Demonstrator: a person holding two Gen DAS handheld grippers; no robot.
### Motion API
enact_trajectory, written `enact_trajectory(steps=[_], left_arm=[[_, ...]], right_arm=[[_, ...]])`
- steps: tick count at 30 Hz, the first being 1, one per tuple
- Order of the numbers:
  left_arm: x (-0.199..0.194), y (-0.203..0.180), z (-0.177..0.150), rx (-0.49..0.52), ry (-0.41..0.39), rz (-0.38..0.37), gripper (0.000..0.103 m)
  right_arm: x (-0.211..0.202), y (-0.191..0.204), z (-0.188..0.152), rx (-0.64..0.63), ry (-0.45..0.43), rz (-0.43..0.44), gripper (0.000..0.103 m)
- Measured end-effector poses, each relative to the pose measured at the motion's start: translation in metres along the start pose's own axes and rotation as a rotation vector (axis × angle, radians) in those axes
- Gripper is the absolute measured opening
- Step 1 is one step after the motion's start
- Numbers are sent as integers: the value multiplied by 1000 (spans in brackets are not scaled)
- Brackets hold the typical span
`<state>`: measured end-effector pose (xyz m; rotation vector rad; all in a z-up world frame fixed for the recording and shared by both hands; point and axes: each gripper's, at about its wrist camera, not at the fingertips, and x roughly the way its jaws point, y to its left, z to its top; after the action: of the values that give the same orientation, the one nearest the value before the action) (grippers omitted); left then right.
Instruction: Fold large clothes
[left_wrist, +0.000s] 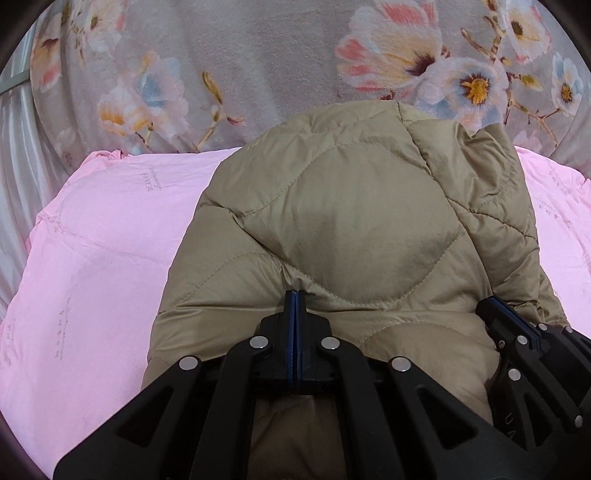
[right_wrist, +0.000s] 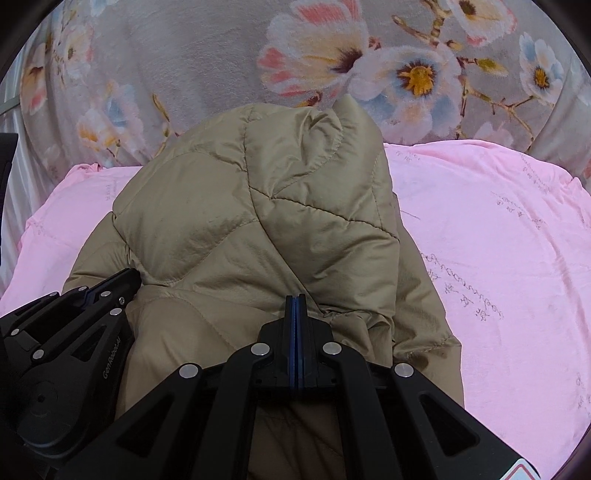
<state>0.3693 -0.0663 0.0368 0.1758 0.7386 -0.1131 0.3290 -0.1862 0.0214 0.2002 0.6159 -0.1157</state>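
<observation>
- The tan quilted jacket (left_wrist: 343, 221) lay bundled on a pink quilt (left_wrist: 92, 240), its puffy panels heaped toward a flowered blanket (left_wrist: 258, 55) at the far side.
- It looked light and soft, with a slick shell likely to slide and spring back when let go; a stitched hem or seam would probably give the firmest hold.
- The left gripper (left_wrist: 295, 295) had its jaws pressed together, with a pinch of the jacket's near edge caught at the tips.
- The right gripper (right_wrist: 296, 299) was likewise closed on a fold of the near edge, just beside the left one.
- Both grips sat on the same near side, so the jacket hung forward and away from them.
</observation>
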Motion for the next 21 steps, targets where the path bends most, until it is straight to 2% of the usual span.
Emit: enact_trajectory(steps=[18, 21], left_arm=[[5, -7, -3, 38, -32, 37, 0], [7, -4, -1, 63, -42, 18, 0]], right_arm=[[3, -1, 0, 6, -1, 7, 0], [2, 3, 0, -13, -4, -4, 0]])
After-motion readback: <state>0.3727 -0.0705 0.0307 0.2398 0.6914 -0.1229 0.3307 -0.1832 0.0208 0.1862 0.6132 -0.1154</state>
